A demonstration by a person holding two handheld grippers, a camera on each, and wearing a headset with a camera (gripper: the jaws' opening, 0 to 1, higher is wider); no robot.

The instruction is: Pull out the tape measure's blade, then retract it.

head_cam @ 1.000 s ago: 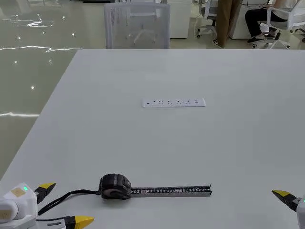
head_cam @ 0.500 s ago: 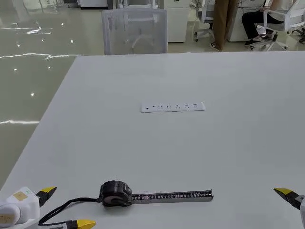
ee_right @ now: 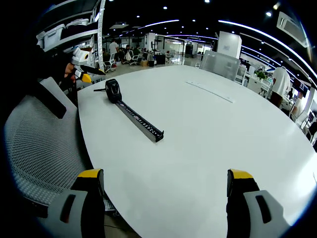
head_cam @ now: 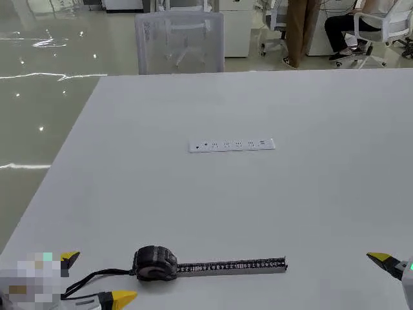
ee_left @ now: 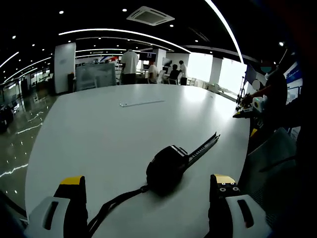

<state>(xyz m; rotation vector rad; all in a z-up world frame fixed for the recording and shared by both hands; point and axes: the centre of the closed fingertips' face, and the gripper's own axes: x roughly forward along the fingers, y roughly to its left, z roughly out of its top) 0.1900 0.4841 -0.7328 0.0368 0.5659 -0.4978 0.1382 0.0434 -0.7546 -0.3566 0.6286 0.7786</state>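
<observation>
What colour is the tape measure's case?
The tape measure case is black, clearest in the left gripper view.

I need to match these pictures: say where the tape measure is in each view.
Head view: tape measure at the bottom, left of centre.
Left gripper view: low centre.
Right gripper view: upper left.
Shared landmark: the white power strip beyond it.

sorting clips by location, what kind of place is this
Most likely an open-plan office: a big white table with a power strip on it, a mesh chair behind, and a person seated further back.
</observation>
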